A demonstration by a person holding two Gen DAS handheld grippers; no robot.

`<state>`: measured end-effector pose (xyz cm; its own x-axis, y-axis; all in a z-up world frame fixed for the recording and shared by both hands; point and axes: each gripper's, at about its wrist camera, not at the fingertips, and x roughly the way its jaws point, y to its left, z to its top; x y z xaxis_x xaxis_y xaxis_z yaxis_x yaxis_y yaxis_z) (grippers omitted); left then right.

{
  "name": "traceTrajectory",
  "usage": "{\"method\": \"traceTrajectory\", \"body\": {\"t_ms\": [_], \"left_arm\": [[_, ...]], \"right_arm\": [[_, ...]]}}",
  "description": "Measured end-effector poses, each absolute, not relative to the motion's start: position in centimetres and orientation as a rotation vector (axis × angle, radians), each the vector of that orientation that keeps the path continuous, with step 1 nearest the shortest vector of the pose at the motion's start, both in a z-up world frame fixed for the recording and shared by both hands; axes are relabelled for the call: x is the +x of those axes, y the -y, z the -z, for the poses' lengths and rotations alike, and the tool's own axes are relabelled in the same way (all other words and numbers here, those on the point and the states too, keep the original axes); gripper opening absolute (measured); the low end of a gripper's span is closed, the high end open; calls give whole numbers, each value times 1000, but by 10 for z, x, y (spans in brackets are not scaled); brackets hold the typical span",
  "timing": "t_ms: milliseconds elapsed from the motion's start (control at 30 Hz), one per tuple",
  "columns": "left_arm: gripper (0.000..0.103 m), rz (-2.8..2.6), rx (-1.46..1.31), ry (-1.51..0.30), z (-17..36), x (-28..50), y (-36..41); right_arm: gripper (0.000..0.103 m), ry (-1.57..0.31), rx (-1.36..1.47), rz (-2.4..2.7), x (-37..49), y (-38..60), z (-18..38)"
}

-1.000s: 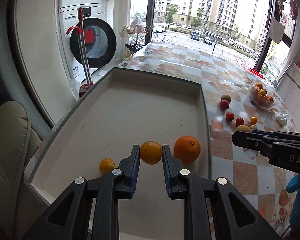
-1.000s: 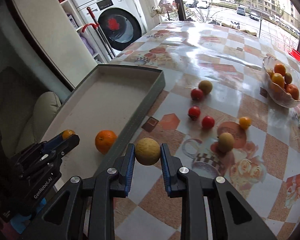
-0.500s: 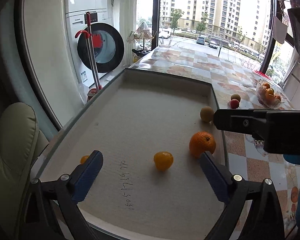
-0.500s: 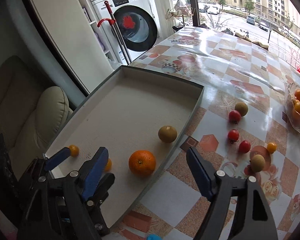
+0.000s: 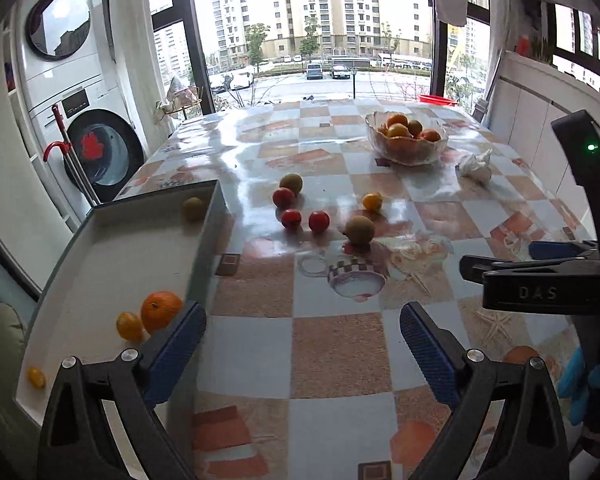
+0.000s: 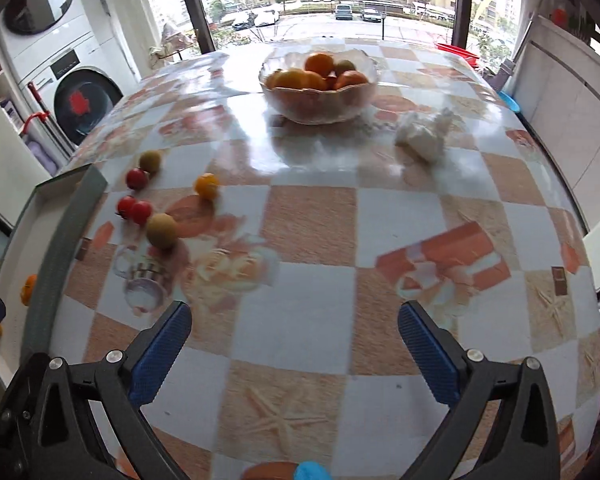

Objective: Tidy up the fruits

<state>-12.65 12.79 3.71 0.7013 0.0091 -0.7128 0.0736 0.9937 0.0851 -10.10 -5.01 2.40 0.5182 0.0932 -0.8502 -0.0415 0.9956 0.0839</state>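
My left gripper [image 5: 300,316] is open and holds nothing, hovering over the checked tablecloth beside the grey tray [image 5: 204,240]. In the tray lie an orange [image 5: 161,311], a small yellow fruit [image 5: 129,325], a tiny one [image 5: 36,377] and a brownish round fruit [image 5: 192,209]. Loose on the table are three red tomatoes [image 5: 291,218], a green-brown fruit [image 5: 291,183], a small orange fruit [image 5: 372,201] and a brown fruit [image 5: 359,230]. The jaws of my right gripper [image 6: 294,314] are opening, with nothing between them. The brown fruit [image 6: 162,231] and tomatoes [image 6: 141,212] lie to its far left.
A glass bowl [image 6: 320,92] of oranges and other fruit stands at the back of the table, with a crumpled white tissue [image 6: 422,136] to its right. The tray wall [image 6: 56,240] runs along the left. A washing machine [image 5: 100,148] stands beyond the table's left edge.
Both grippers let go of their fruits, the yellow one and the brownish one, which now lie in the tray. Both opened wide and swung right, from the tray towards the table.
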Motion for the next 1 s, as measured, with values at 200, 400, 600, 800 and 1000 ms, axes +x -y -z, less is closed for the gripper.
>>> {"method": "traceTrajectory", "body": {"t_ms": [200,400,600,800,1000], "left_arm": [[98,7,89,-882,-5,-107,-111],[103,20,-20,-927,3,-102,-125],[103,17,-12,-925,5,-102,-123],[103,17,-12,-924,5,-103,-123],[103,17,-12,-925,5,-103,-123]], "right_arm": [[103,-1027,6,11,-111,86,-7],[103,-964,-4,21,-116,88,-4],[103,-964,-4,21,-116,88,-4],[103,-964,-4,20,-116,88,-4],[103,-964,-4,20,-116,88,-4]]}}
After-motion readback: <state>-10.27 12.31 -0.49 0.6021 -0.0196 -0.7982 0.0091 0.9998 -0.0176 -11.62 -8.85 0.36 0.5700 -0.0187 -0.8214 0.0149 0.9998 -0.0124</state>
